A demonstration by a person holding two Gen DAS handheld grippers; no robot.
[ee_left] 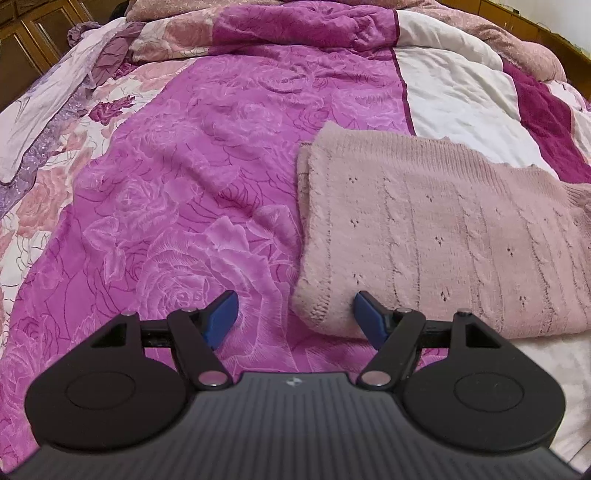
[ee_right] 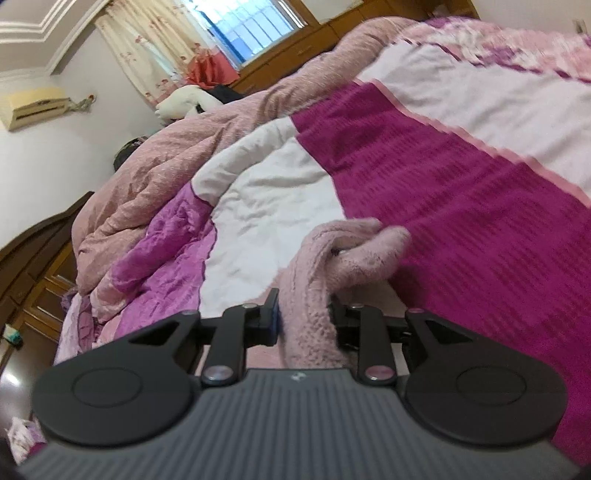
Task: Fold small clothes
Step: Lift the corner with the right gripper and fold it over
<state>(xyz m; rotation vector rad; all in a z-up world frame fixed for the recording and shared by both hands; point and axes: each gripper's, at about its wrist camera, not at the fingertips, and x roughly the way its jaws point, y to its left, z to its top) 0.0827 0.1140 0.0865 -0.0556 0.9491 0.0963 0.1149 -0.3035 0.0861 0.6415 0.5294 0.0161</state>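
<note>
Pale pink cable-knit sweater (ee_left: 443, 236) with small eyelet holes lies folded flat on the magenta rose-print quilt (ee_left: 184, 184), partly over its white panel (ee_left: 461, 96). Left gripper (ee_left: 295, 317), blue pads spread wide, holds nothing; sweater's near corner sits between the jaws, untouched. Right gripper (ee_right: 304, 321) pinches a bunched fold of the fuzzy knit, end drooping forward. Only the right view shows window (ee_right: 251, 26), curtain (ee_right: 147, 48), wall air conditioner (ee_right: 33, 105).

A bed (ee_left: 258, 55) carries a rose-patterned magenta quilt (ee_left: 207, 177) ahead of the left jaws, and a folded pink knit sweater (ee_left: 443, 236) lies on it, its near corner between them.
</note>
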